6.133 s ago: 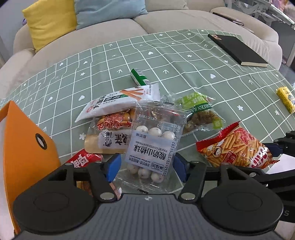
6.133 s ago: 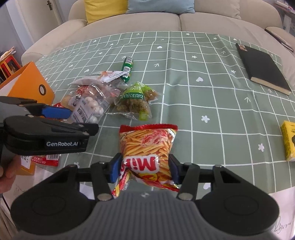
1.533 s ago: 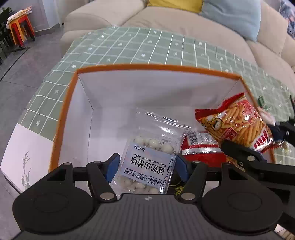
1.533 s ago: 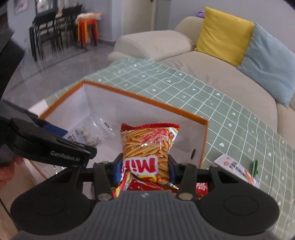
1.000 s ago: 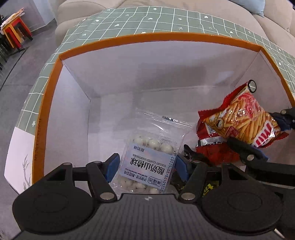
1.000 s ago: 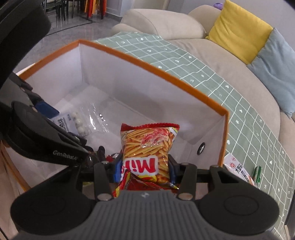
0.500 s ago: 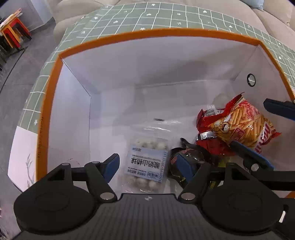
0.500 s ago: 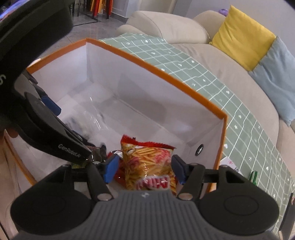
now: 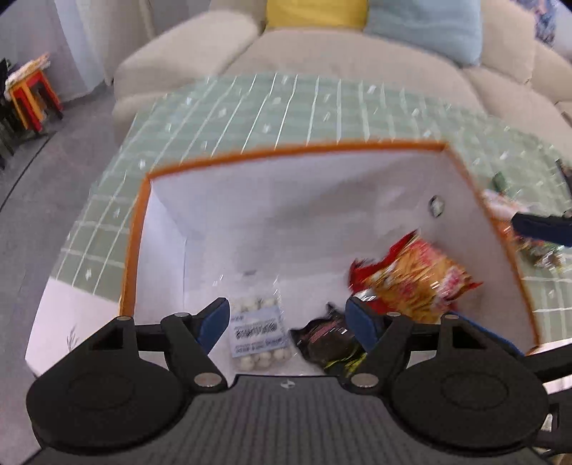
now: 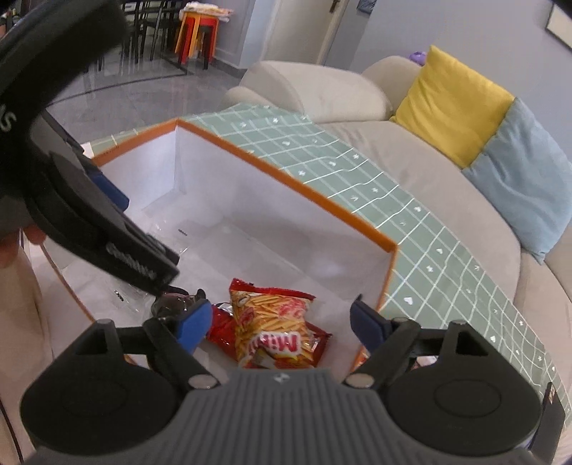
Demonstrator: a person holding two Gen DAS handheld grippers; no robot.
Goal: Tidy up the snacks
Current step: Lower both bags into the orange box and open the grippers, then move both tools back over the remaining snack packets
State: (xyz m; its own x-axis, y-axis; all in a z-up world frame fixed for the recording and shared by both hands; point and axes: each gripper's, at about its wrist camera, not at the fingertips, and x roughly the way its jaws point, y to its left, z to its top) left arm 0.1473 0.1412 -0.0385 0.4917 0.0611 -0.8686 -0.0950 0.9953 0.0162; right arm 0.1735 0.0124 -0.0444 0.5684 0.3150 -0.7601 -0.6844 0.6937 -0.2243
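Observation:
A white box with an orange rim holds the snacks. On its floor lie a clear bag of white yogurt balls, a dark wrapper and a red-yellow bag of stick snacks. My left gripper hangs above the ball bag, jaws opening, touching nothing. My right gripper hovers over the stick snack bag, which lies loose on a red packet; its jaws are opening wide too. The left gripper's body fills the left of the right wrist view.
The box stands on a green checked tablecloth. More snack packets lie on the cloth right of the box. A beige sofa with a yellow cushion runs behind. Coloured stools stand far off.
Both grippers let go of their bags, which dropped to the box floor. Both jaws spread wide and both grippers rose above the box.

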